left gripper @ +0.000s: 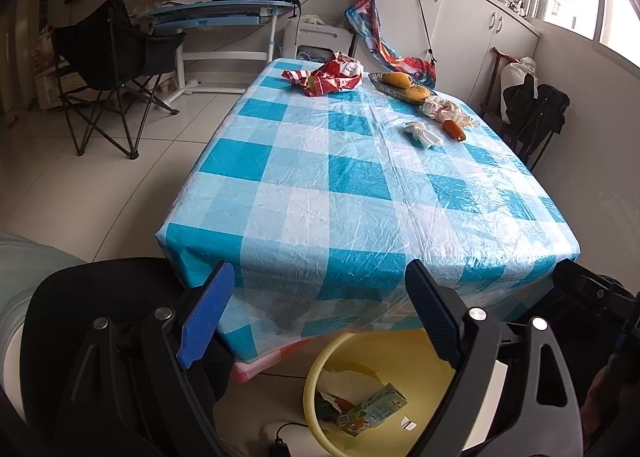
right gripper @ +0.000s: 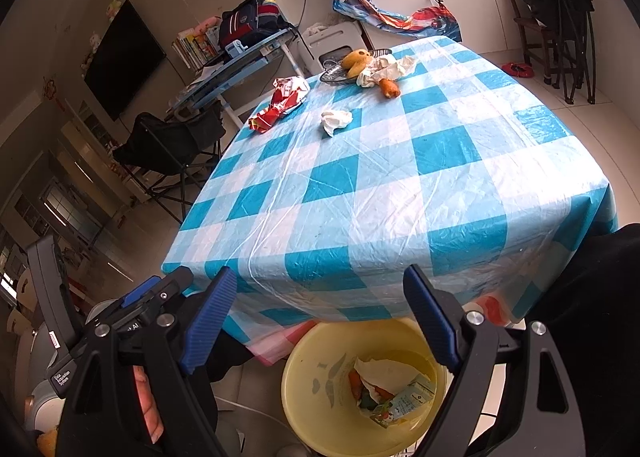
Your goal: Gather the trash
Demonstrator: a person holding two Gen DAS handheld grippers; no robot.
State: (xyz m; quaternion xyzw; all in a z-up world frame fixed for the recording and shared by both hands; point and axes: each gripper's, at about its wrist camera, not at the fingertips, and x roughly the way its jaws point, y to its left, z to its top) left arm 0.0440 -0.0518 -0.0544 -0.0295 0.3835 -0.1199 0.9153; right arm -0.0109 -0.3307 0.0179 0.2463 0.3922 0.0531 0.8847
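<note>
Slippery plastic sheeting on the bench [right gripper: 400, 185] may snag either released, empty hand-held gripper [left gripper: 320, 313] [right gripper: 320, 313] reaching the far-edge tissue [right gripper: 336, 119], possibly dragging fruit.

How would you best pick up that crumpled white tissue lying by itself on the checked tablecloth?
Pinch the crumpled tissue across its raised middle, coming down from above. It lies low and loose on the tablecloth, so nothing at the sides offers the fingers a firm edge.

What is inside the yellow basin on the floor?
Inside the yellow basin lie a small drink carton, crumpled white paper and orange scraps. Whatever is under the paper is covered.
</note>
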